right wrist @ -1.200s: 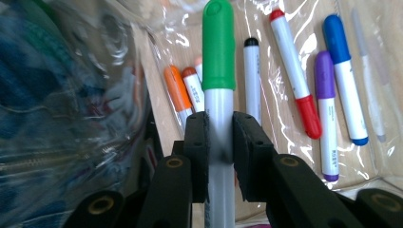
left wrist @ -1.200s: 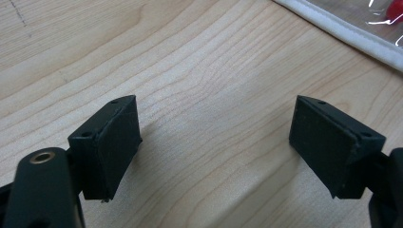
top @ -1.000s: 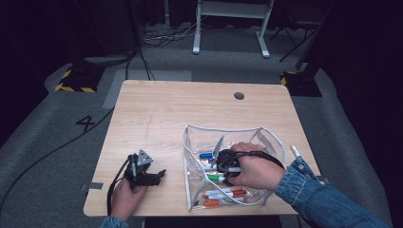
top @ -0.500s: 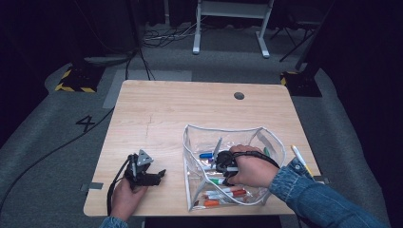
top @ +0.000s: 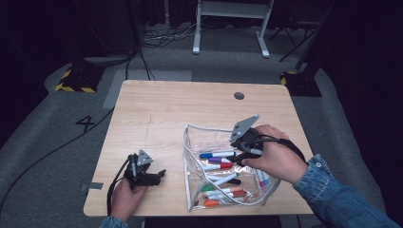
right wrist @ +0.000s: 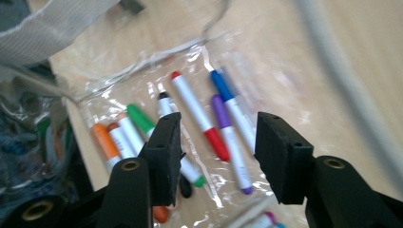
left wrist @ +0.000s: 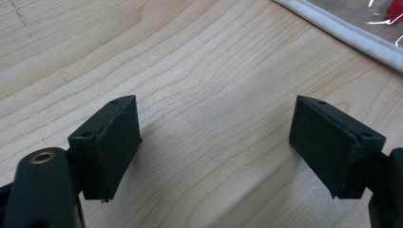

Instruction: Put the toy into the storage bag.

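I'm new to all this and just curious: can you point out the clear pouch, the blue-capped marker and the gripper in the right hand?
clear pouch (top: 187, 156), high view, white-trimmed left rim.
blue-capped marker (top: 216, 154), high view, middle of its barrel.
right gripper (right wrist: 216, 152), right gripper view, gap midway between its two black fingertips.

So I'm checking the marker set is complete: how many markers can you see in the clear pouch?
About 10, some overlapping, so more may be hidden. In the clear pouch: blue marker, purple marker and red marker near the right gripper; the rest cluster toward the near end.
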